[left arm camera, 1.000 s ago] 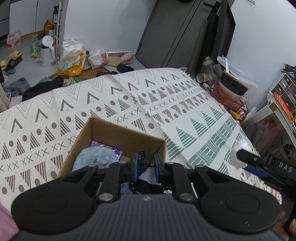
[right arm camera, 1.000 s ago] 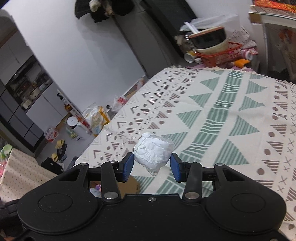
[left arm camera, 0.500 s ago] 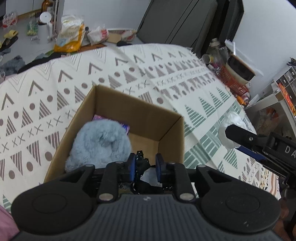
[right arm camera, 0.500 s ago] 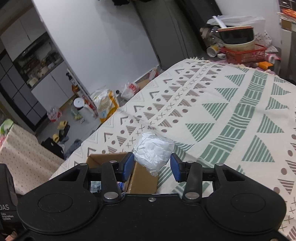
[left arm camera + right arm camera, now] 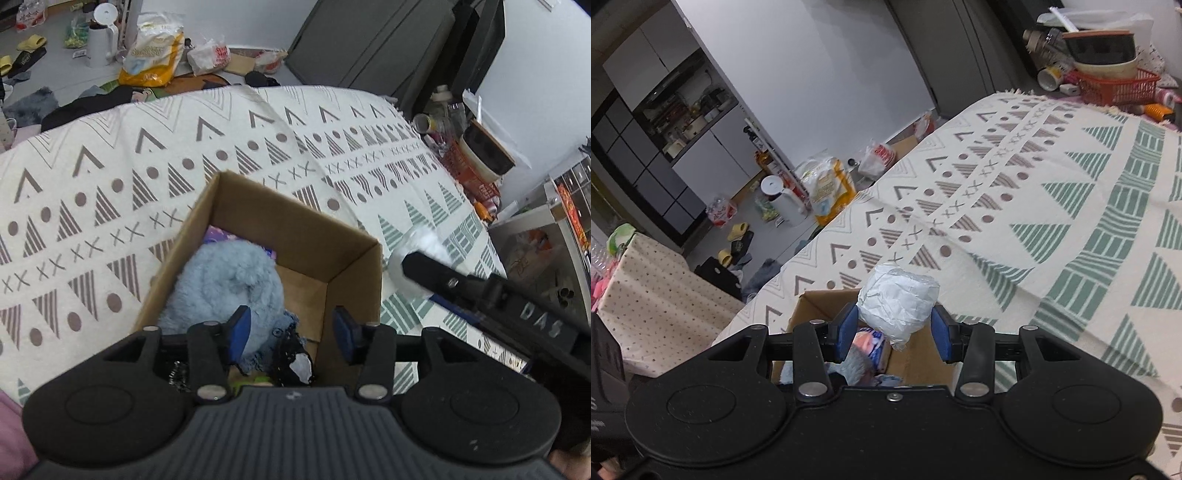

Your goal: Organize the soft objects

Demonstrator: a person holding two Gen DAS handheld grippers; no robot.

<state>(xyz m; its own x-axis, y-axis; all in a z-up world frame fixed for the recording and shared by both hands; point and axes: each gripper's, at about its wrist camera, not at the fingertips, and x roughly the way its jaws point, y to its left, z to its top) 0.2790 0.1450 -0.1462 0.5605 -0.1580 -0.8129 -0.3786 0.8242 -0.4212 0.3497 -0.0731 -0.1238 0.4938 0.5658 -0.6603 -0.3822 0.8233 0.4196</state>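
Where the patterned bedspread lies flat, stands an open cardboard box, upright, flaps out of sight. Holds a fluffy pale-blue plush against its left wall, a purple printed item peeking out beyond the plush, and a small dark soft toy with a white patch at the near end, beside a bit of blue knit.

Left claw: directly above the near end of the box, blue pads spread well apart, nothing between them (the dark toy sits below the gap, touching neither pad as far as can be told).

Right claw: clamped on a crumpled white paper-like wad, pads pressing its two sides, the wad bulging up past the fingertips. Held in the air over the box's far right corner in the right wrist view; from the left wrist view, seen just beside the box's right wall, at about rim height, with the wad partly hidden by the black finger. Whether quite over the opening or just outside cannot be told.

Beyond the bed: a cluttered floor with a yellow bag, a white jug, slippers; a red basket with a bowl at the bed's far end.
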